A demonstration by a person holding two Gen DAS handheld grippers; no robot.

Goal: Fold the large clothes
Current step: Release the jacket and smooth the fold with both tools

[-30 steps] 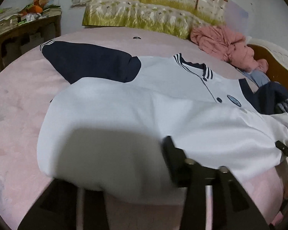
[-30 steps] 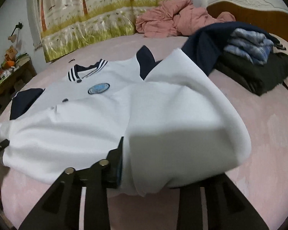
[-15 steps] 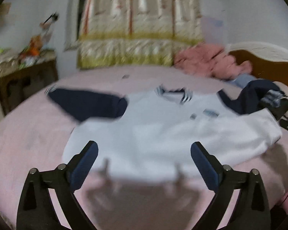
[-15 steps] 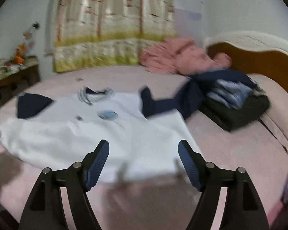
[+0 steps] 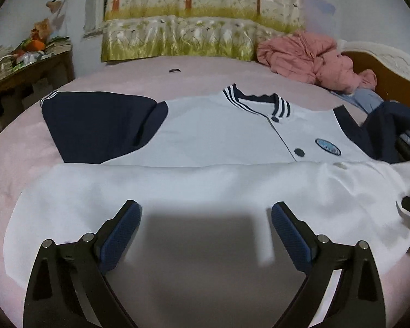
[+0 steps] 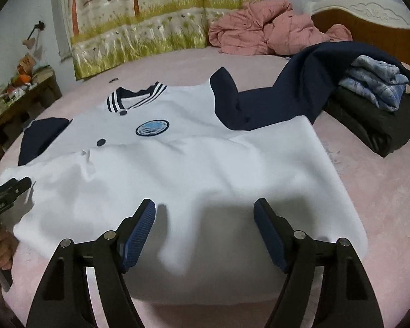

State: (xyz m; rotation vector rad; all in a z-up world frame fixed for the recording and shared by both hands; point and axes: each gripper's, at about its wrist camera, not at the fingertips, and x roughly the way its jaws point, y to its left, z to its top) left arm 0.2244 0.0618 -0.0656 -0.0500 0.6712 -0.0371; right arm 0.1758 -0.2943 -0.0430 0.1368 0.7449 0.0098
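A white jacket [image 5: 205,147] with navy sleeves, a striped collar and a round blue badge lies face up on the pink bed. Its lower half is folded up over the body, with the fold edge across the chest. It also shows in the right wrist view [image 6: 194,158]. My left gripper [image 5: 206,229] is open and empty, just above the near folded edge. My right gripper [image 6: 205,231] is open and empty over the near right part of the fold. The right navy sleeve [image 6: 259,101] lies spread to the right.
A crumpled pink quilt [image 5: 309,54] lies at the headboard. A stack of folded clothes [image 6: 377,101] sits at the right on the pink bed [image 6: 382,191]. A cluttered wooden side table [image 5: 22,73] stands at the left. A curtain [image 5: 199,13] hangs behind.
Both grippers held the jacket's hem a second ago, carried it up over the body, then opened and let it go. They now sit back at the near edge.
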